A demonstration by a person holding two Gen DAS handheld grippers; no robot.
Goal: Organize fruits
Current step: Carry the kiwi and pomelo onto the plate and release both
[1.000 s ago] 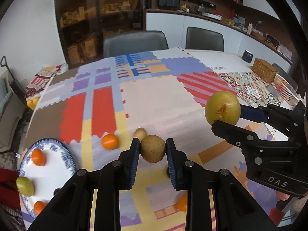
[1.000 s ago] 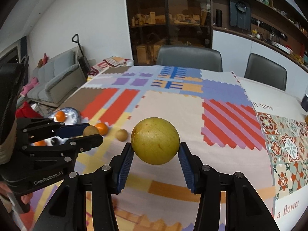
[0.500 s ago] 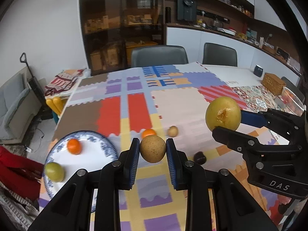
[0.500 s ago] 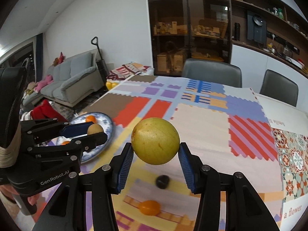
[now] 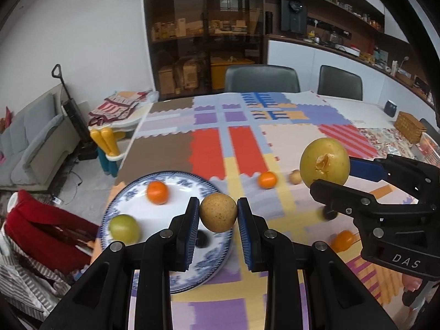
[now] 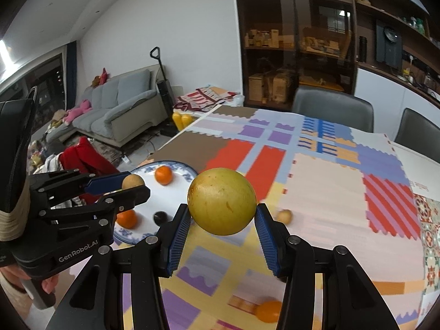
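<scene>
We see left claw clamped on a brown fruit, low center frame, above the blue plate. Right claw grips a big yellow fruit mid-frame. Farther: oranges loose on the surface.

White walls; grey sofa at left; dark glass-front cabinet; two grey chairs behind patchwork-covered worktop.
</scene>
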